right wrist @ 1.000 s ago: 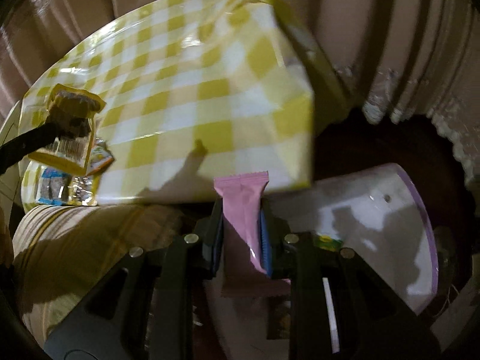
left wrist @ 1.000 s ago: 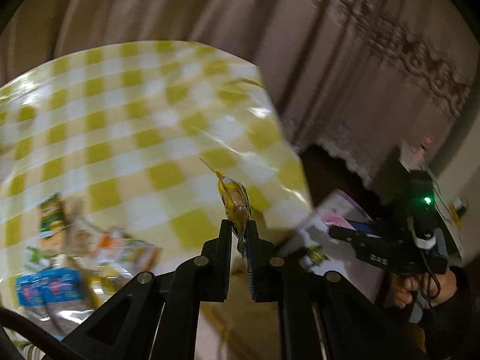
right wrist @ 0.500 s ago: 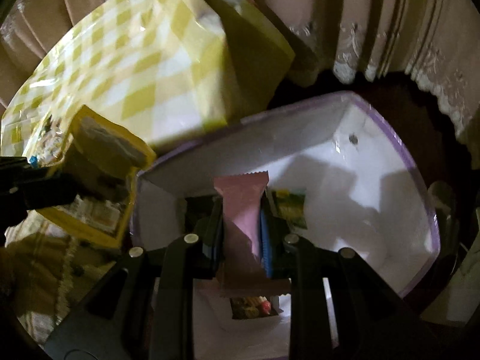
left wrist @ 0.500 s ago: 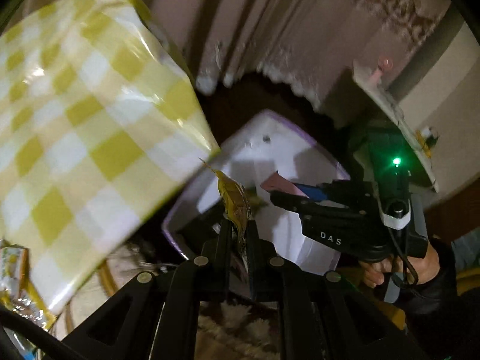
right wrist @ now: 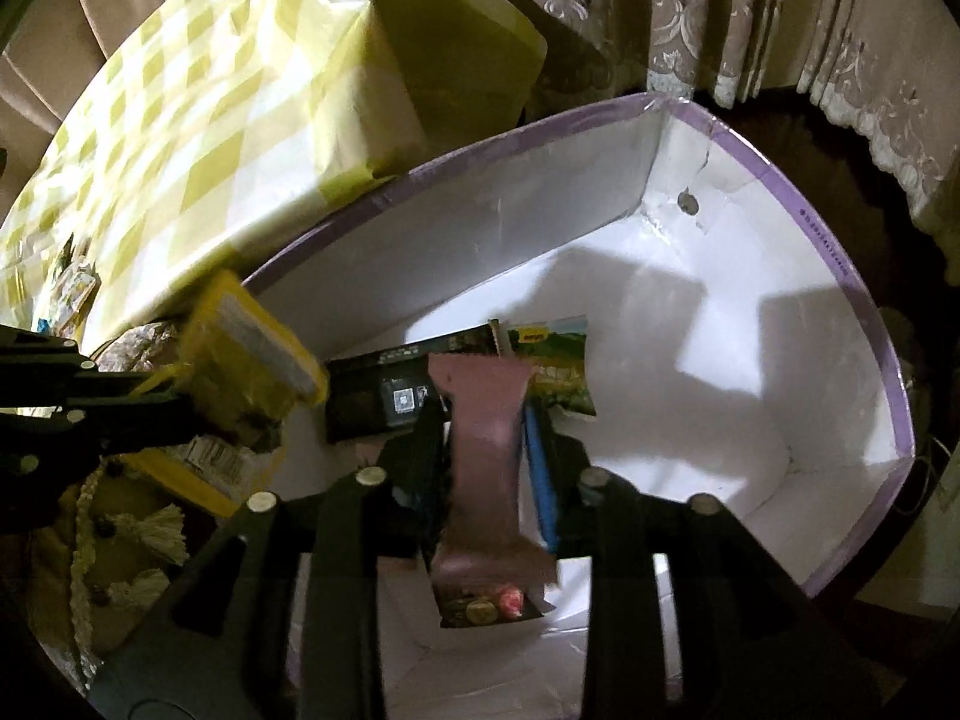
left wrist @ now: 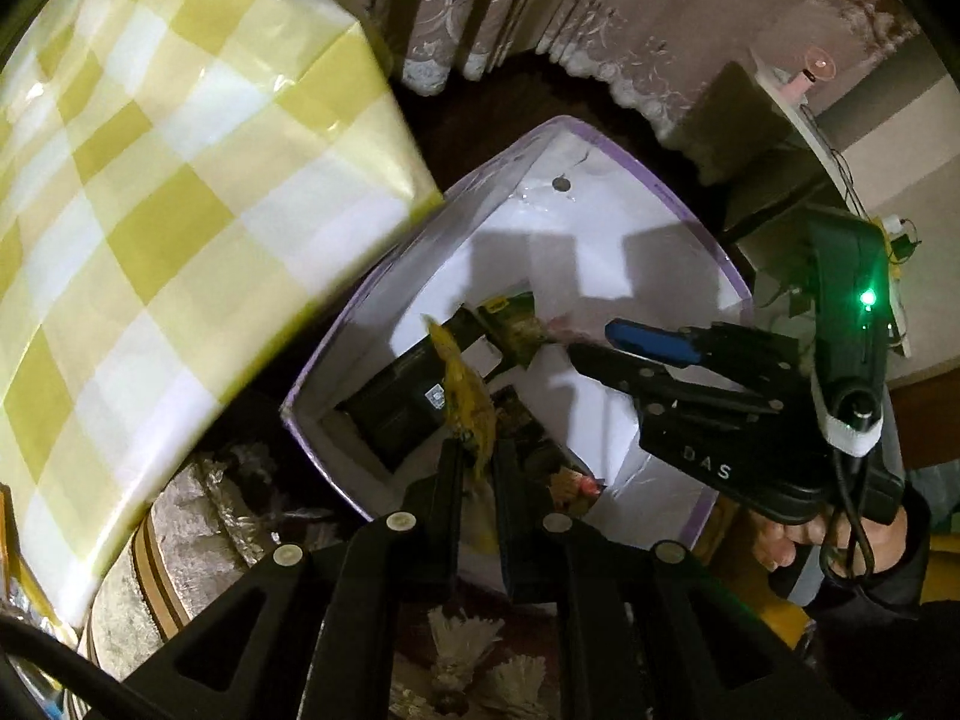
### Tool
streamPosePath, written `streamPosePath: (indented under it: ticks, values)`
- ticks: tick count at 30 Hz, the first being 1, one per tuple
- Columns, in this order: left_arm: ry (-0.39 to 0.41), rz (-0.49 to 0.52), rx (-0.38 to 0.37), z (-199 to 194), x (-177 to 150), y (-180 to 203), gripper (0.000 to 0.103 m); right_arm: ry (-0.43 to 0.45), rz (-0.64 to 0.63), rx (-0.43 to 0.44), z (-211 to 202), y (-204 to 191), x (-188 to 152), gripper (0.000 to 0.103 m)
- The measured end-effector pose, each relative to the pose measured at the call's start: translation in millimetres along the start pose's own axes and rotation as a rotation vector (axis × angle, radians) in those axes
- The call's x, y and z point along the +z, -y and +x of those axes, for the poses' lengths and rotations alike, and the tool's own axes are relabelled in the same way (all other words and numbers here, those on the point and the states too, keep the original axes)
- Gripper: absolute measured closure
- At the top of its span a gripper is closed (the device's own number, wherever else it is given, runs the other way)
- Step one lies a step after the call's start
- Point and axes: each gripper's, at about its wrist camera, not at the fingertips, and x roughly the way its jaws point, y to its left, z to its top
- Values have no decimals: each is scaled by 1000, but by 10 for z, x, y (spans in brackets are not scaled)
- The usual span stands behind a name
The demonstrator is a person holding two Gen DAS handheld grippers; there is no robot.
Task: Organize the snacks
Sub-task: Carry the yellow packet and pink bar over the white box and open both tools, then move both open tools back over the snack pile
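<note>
Gripping, left gripper (left wrist: 477,450): jaws pressed together on the lower end of a yellow packet (left wrist: 462,390); packet upright between the 2 fingers, upper end above the tips.
Loosening, right gripper (right wrist: 486,420): jaws just been opening, now partly apart; pink packet (right wrist: 486,456) between them, blurred, with a gap on the side of the black finger, so not pinched.
Pointing: both grippers steeply down into the white box (right wrist: 840,276).
Yellow packet, place: over the box edge nearest the bench (left wrist: 150,180), above the black packet (right wrist: 372,396).
Pink packet, place: over the middle of the box floor, lower end above a dark packet with fruit pictures (right wrist: 480,606).
White box: open at the top, purple rim, white inside; below and just beside the corner of the bench.
Box contents: black packet along the wall next to the bench; green packet (right wrist: 558,360) just beside it, toward the box's middle; fruit-picture packet near the edge closest to the right wrist camera.
Bench: covered with a yellow-and-white checked cloth; more snack packets, too small to read, near its far left edge in the right wrist view.
Right hand (left wrist: 828,534): dark sleeve, closed around the right gripper's handle, outside the box's right edge.
Behind: beige curtain (right wrist: 720,18) with a lace hem.
</note>
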Motion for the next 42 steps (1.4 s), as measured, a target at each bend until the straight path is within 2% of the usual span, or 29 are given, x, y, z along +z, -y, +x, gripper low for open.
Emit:
streamPosePath:
  ticks: [3,5,8,15,24,35,42]
  values:
    - [6,-11,0,-8,10,-10,86,8,-8,5,-17,-24,6,51]
    - [13,-18,4,-29,10,-25,74,9,-11,6,-22,-37,22,51]
    - [44,-22,7,-89,7,-32,64,10,-17,7,-41,-73,30,50]
    - [137,-50,-4,-306,-39,-92,62,15,-49,17,-105,-256,61,50]
    - [305,-120,64,-757,-220,-410,53,33,-136,25,-185,-653,159,50]
    - [459,-330,119,-1345,-852,-1201,50,27,-242,90,-205,-1364,238,49]
    - [529,-465,190,-1664,-1342,-1771,48,23,-328,127,-173,-1888,303,45]
